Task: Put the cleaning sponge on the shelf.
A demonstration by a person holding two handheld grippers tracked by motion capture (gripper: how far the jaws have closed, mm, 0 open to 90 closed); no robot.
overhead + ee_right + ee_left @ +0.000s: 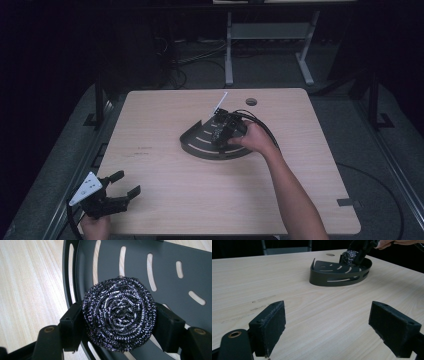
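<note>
Right gripper view: your right gripper (120, 322) clamped on steel scourer (119, 316) between fingers (71, 325), over slotted tray (172, 270). Light, springy, snaggy; grip across middle. Left gripper (334, 325) wide open, empty.

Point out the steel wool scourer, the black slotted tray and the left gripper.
steel wool scourer (119, 313): right gripper view, centre of its coil.
black slotted tray (329, 280): left gripper view, its slotted front wall.
left gripper (125, 184): high view, midway between its open fingertips.

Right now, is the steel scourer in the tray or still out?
Not set down: the scourer sits clamped in the right gripper over the slotted tray; contact cannot tell.
</note>
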